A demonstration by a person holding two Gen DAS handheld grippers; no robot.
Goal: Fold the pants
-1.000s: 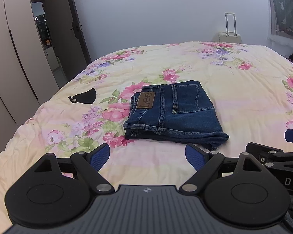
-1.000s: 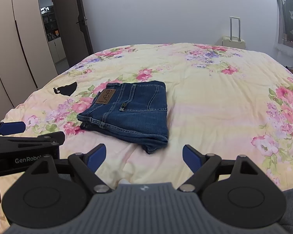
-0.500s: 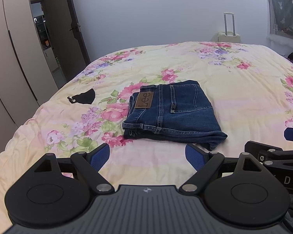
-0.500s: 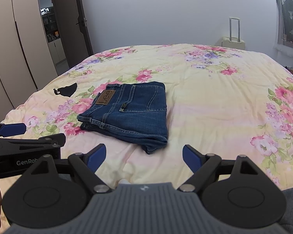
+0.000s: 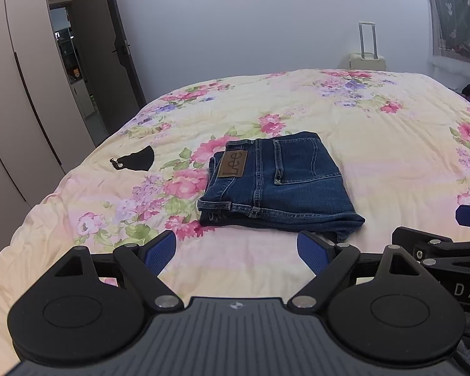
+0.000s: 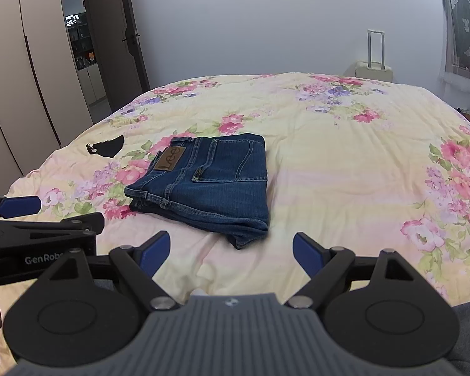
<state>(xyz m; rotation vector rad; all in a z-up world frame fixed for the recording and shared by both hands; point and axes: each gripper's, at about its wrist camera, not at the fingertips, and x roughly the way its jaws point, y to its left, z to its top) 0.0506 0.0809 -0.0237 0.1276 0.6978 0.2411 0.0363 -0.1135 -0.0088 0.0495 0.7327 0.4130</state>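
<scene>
Dark blue jeans (image 5: 279,185) lie folded into a compact rectangle on the floral bedspread (image 5: 376,144), brown leather patch facing up. They also show in the right wrist view (image 6: 210,185). My left gripper (image 5: 236,250) is open and empty, held just short of the jeans' near edge. My right gripper (image 6: 232,252) is open and empty, also just short of the jeans, near their front right corner. Each gripper shows at the edge of the other's view.
A small black pouch (image 5: 134,159) lies on the bed left of the jeans. A wardrobe (image 5: 12,100) and an open door (image 5: 109,56) stand at the left. A cream suitcase (image 5: 368,58) stands behind the bed. A curtain (image 5: 451,15) hangs at the right.
Both grippers have drifted very slightly; the jeans sit almost the same in both views. Both stay open and empty.
</scene>
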